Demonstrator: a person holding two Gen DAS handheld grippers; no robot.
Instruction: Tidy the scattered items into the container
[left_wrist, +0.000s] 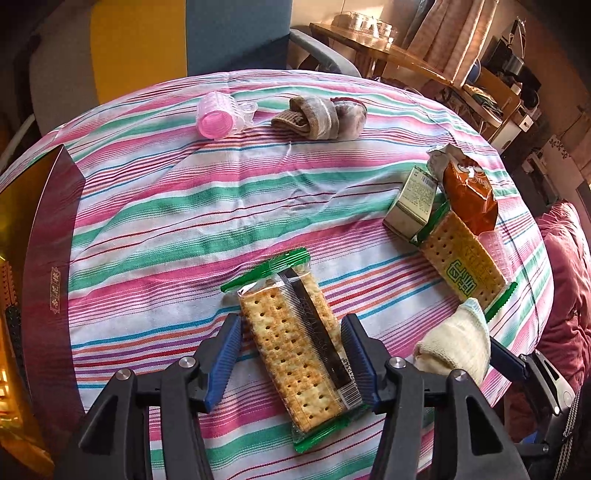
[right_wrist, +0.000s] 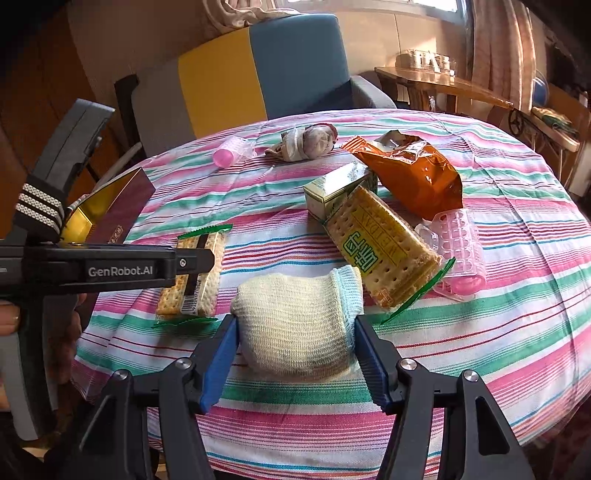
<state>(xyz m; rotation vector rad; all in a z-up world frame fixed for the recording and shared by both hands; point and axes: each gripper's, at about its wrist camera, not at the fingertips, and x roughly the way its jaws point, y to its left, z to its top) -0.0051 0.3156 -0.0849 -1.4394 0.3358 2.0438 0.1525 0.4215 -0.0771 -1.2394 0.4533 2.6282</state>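
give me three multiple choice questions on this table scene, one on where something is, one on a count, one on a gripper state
1. Where does the cream sock lie?
A. between the right gripper's fingers
B. inside the box
C. on the chair

2. How many pink hair rollers are on the tablecloth?
A. one
B. two
C. four

3. How does the left gripper stand?
A. shut tight on a sock
B. open, fingers either side of a cracker pack
C. out of view

Answers:
1. A: the right wrist view shows the sock between the blue fingers of the right gripper.
2. B: one far hair roller lies near the rolled brown sock, a near hair roller beside the second cracker pack.
3. B: the cracker pack lies between spread fingers, with gaps visible on both sides.
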